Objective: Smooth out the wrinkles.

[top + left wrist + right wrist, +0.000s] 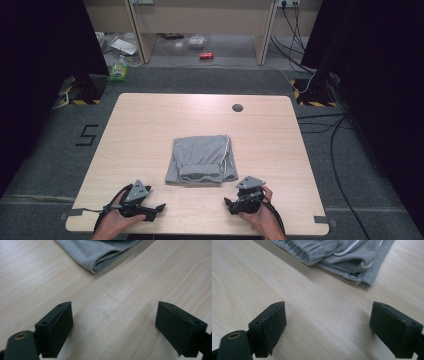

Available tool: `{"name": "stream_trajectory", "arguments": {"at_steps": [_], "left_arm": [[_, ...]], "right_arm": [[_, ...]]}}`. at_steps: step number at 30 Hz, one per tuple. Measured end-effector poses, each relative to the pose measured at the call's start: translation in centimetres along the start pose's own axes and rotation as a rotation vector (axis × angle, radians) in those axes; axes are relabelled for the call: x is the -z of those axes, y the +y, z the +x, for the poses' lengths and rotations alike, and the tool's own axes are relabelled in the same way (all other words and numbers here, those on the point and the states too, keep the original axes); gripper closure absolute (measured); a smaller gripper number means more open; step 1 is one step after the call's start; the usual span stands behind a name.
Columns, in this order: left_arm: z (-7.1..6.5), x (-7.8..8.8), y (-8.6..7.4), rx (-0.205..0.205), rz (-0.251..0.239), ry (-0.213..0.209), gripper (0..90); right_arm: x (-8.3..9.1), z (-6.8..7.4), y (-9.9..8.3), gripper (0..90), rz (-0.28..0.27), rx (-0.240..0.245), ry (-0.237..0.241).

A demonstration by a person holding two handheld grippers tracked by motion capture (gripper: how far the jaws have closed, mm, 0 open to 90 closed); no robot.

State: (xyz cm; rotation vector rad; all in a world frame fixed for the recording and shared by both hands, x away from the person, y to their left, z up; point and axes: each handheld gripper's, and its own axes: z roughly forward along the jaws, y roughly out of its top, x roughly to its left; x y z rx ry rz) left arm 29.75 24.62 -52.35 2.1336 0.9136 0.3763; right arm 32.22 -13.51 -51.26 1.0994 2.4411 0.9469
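Both hands low at the near edge of the desk (150, 125), forearms coming in from the bottom of the high view. Left gripper (159, 207) sits near-left, jaws pointing right and slightly forward along the desk toward the cloth's near-left corner. Right gripper (229, 204) sits near-right, jaws pointing left-forward toward the near-right corner. Each hand wraps its gripper body from behind, grey three-cornered plate on top.

Left gripper view: jaws spread wide, released, bare wood between them. Right gripper view: same, jaws at full spread, nothing between the pads, bare desk underneath. Neither gripper touches the cloth.

Folded grey garment (201, 159) lies flat at desk centre, slightly toward the near side, between the two grippers and just beyond them. Looks like sweat shorts or pants: soft grey knit, ribbed waistband (200, 173) rolled along the near edge, white piping (227, 152) running down the right side. Right gripper view shows a small label with a dark round logo (355, 274) at the near-right corner, layers stacked there. Left gripper view shows the near-left corner as a smooth rounded fold (100, 263), several layers thick.

Shape roughly square, a bit wider than deep; long axis runs left-right across the desk. Waistband faces the person, plain folded edge faces away. Edges sit nearly square to the desk edges.
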Motion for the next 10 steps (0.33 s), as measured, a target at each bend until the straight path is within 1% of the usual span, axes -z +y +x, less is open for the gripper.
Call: {"name": "stream_trajectory", "arguments": {"at_steps": [10], "left_arm": [[0.08,-0.02,0.00,-0.004,-0.001,-0.004,13.8]], "right_arm": [[-0.02,-0.04,-0.01,14.2,-0.002,0.003,0.001]]}}
